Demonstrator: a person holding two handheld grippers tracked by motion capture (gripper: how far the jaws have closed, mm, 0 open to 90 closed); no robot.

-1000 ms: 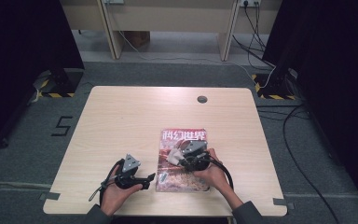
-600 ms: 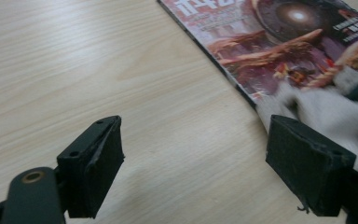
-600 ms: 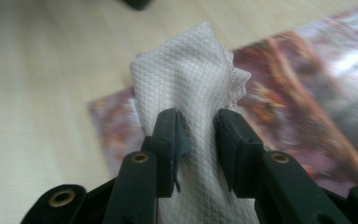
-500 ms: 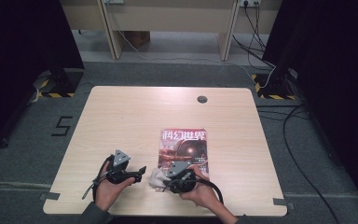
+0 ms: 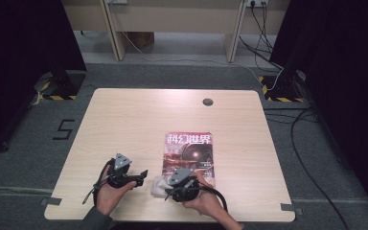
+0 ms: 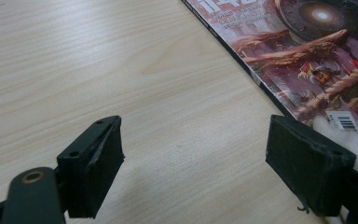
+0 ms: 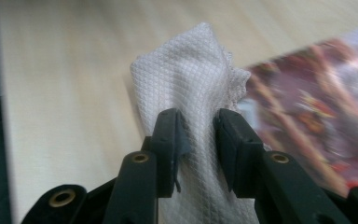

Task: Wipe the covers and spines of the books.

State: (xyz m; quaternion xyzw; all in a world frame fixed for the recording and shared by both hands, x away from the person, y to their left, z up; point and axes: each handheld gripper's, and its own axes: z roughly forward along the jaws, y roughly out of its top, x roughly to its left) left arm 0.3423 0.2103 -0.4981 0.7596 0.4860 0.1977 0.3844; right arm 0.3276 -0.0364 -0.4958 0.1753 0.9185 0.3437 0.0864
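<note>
Flanking white cloth (image 7: 191, 70): magazine (image 5: 189, 152), table (image 5: 134, 120)

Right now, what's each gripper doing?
Left gripper: open, holding nothing, over bare table.
Right gripper: closed on the white cloth, beside the magazine.

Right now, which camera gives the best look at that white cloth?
The right gripper view: the white cloth sits close up, its weave clear, pinched between the right gripper jaws. The high view shows a small pale bundle beside the magazine. The left gripper view catches a blurred white edge.
</note>
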